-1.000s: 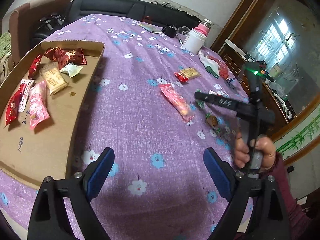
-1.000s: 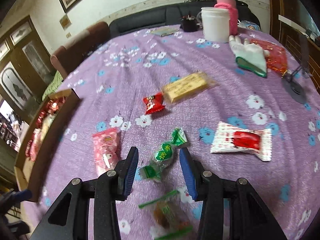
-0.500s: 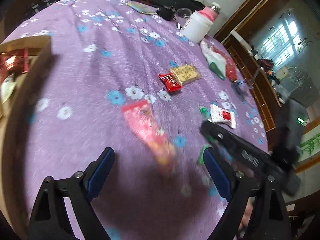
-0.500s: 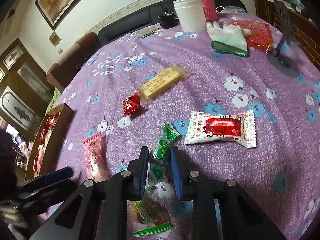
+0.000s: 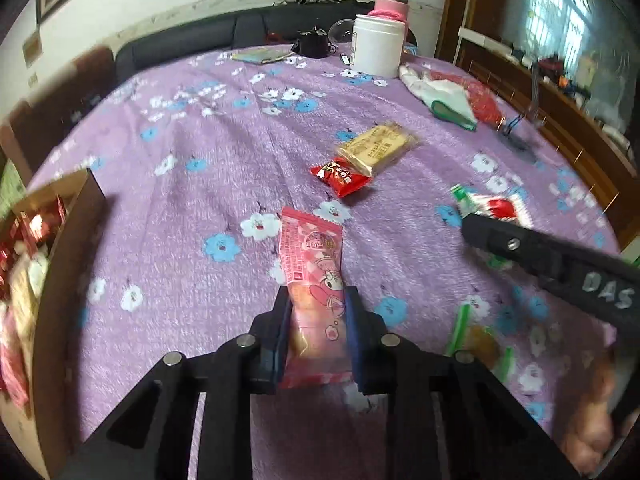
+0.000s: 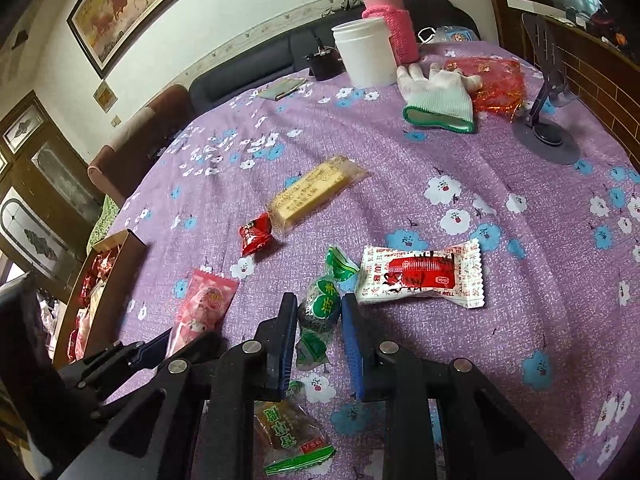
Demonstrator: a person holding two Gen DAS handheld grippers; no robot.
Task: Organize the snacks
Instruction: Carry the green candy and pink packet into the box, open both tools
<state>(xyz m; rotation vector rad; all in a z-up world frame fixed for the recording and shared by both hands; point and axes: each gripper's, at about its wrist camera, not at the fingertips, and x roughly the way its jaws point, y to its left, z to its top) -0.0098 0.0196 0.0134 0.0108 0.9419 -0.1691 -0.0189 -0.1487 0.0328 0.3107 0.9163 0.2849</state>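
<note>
My left gripper [image 5: 316, 300] is shut on a pink snack packet [image 5: 314, 276] lying on the purple flowered tablecloth; the packet also shows in the right wrist view [image 6: 202, 304]. My right gripper [image 6: 319, 306] is shut on a green-wrapped candy [image 6: 320, 308]. Loose on the cloth are a small red packet [image 6: 254, 234], a yellow biscuit bar [image 6: 312, 194], a white-and-red packet [image 6: 420, 276] and a green-edged brown snack [image 6: 288, 436] under the right gripper. A cardboard box [image 5: 52, 264] with several snacks stands at the left.
At the far end stand a white tub [image 6: 364, 54] and a pink-sleeved bottle [image 6: 390, 20]. A white glove [image 6: 438, 96], a red bag [image 6: 492, 80] and a phone stand [image 6: 546, 136] lie at the far right. A sofa runs behind the table.
My left gripper swung from the box side to the pink packet and shut on it. My right gripper closed on the green candy.
</note>
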